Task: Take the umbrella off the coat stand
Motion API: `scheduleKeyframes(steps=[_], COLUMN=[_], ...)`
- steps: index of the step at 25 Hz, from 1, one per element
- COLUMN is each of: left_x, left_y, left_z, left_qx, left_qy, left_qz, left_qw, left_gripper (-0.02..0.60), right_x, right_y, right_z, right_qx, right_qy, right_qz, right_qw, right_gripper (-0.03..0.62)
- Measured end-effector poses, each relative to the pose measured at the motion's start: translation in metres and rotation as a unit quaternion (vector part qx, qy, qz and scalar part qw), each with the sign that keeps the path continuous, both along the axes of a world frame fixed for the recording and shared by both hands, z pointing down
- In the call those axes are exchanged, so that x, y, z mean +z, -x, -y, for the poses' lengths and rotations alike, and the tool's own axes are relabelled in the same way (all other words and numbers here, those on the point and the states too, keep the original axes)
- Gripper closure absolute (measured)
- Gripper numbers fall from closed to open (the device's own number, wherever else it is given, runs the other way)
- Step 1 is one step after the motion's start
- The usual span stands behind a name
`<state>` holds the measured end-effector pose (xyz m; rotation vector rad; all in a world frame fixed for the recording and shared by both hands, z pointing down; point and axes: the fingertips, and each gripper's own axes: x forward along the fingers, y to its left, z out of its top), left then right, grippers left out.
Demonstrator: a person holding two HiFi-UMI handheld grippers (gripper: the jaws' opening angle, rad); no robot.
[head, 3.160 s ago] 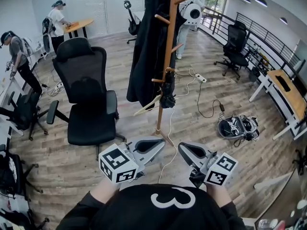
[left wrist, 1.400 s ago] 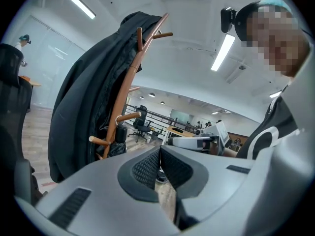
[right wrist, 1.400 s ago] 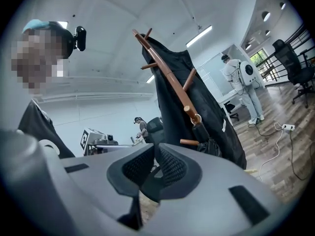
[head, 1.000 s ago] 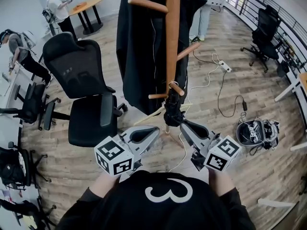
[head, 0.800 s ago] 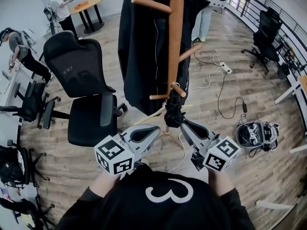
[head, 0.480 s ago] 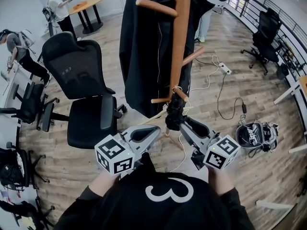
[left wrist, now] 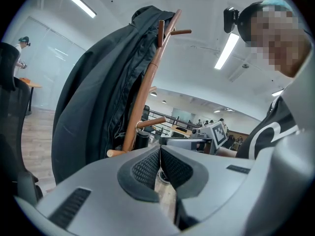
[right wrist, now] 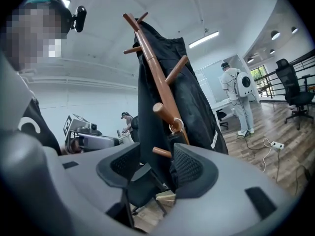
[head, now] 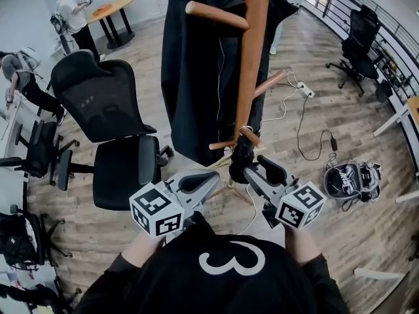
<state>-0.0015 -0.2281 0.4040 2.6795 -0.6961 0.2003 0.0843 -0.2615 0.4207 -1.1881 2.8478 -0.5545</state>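
A wooden coat stand (head: 253, 64) stands close in front of me with a black coat (head: 196, 77) draped over it. A small folded black umbrella (head: 239, 159) hangs by a metal ring (right wrist: 176, 127) from a low peg. My right gripper (head: 255, 169) is at the umbrella, its jaws opening. In the right gripper view the umbrella (right wrist: 174, 137) hangs just ahead, close to the right pad, and the pads do not press on it. My left gripper (head: 211, 176) is beside it on the left, shut and empty, its pads (left wrist: 147, 168) touching.
A black office chair (head: 118, 129) stands left of the stand. White cables (head: 298, 120) trail over the wooden floor, and a bag (head: 350, 178) lies at the right. Other people work at desks at the far left (head: 69, 12). More chairs stand at the back right (head: 360, 38).
The right gripper's jaws have gone from shut to open. Both grippers have moved closer to the stand, and the right one has come up to the hanging umbrella.
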Motion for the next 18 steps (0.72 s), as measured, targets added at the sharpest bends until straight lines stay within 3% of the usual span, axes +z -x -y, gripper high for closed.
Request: scheduleKeyframes(steps=[18], left_x=[0.014], left_y=[0.014], left_z=[0.023], left_qx=[0.033], left_qy=[0.018], left_qz=[-0.016], left_qw=[0.9992], left_gripper=[0.565], right_x=[0.028], right_y=[0.002], right_z=[0.041], right_qx=[0.087], right_qy=[-0.009], right_qz=[-0.102], right_qw=[0.991], right_gripper=[0.381])
